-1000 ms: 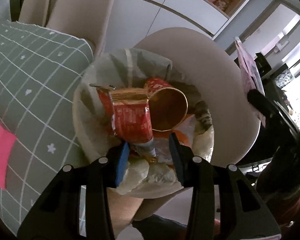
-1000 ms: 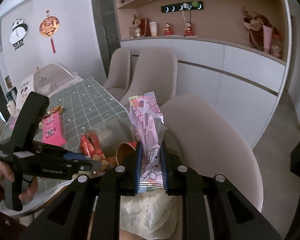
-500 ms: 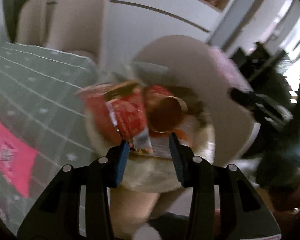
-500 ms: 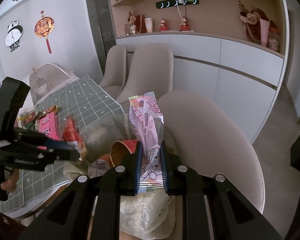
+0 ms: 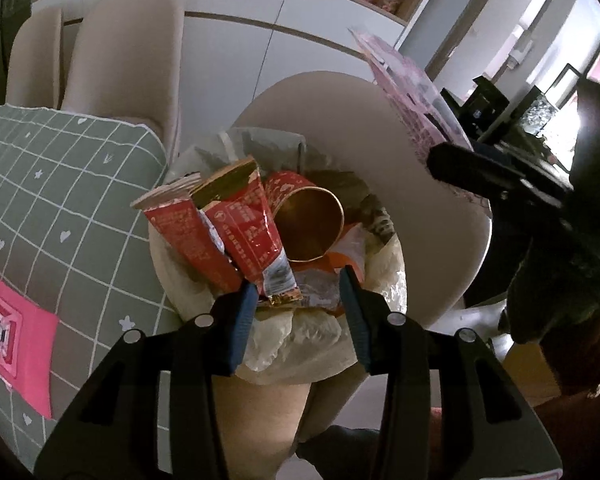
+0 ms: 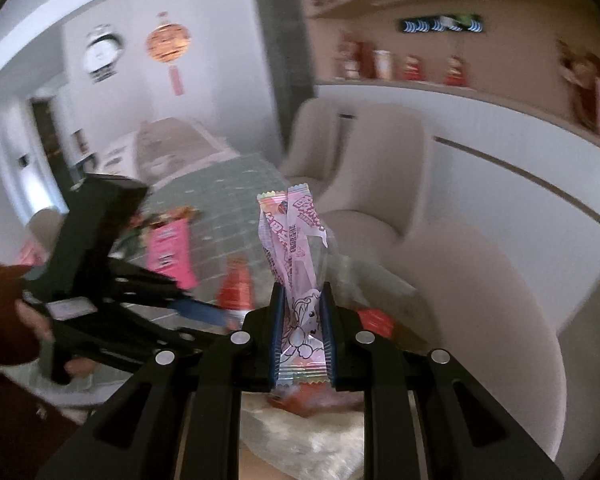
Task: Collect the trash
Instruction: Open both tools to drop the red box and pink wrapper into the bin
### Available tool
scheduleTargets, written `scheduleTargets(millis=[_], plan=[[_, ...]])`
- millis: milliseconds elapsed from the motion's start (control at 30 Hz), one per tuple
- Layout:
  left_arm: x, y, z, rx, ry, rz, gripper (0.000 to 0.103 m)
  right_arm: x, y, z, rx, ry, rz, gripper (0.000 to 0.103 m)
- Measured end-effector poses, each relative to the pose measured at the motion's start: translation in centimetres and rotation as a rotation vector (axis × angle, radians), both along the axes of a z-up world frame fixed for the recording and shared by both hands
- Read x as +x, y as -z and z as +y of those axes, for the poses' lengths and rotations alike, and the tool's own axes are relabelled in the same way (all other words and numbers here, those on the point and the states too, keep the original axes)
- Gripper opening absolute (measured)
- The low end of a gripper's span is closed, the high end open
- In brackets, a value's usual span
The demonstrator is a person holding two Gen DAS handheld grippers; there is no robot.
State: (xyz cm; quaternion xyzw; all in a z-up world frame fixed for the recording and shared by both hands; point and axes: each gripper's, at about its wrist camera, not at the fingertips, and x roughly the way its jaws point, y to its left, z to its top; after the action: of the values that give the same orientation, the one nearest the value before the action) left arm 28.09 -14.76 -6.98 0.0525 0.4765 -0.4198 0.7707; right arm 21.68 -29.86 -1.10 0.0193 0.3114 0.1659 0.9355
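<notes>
The right gripper [image 6: 302, 330] clamps the lower end of a pink wrapper [image 6: 298, 256], which stands upright above the lined bin [image 5: 384, 292]. The left gripper [image 5: 298, 306] hangs released over a red wrapper [image 5: 248, 236] there. The film looks light, limp and slippery.

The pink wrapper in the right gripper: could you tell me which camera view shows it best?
The right wrist view: the pink wrapper stands upright, centred, clamped between the right gripper's pads. The left wrist view shows only part of it, edge-on above that gripper.
</notes>
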Motion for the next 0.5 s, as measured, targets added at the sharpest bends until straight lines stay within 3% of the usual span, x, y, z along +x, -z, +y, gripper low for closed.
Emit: scheduleTargets(millis=[133,300,433,500], plan=[[-0.4,0.2,-0.3,-0.008,0.051,-0.014,0.040,1.1,-0.2,0.7,0.008,-0.121,0.024,0.018],[-0.5,0.7,-0.9,0.009,0.096,-0.018,0.040,3.4,2.2,1.3,-0.022,-0.243,0.148,0.018],[0.2,0.7,-1.1,0.028,0.076,-0.018,0.040,5.4,5.3,0.8,-0.132,-0.169,0.236,0.018],[0.8,0.7,-0.9,0.025,0.053,-0.009,0.040,6.1,6.3,0.2,-0.133,-0.122,0.265,0.018]])
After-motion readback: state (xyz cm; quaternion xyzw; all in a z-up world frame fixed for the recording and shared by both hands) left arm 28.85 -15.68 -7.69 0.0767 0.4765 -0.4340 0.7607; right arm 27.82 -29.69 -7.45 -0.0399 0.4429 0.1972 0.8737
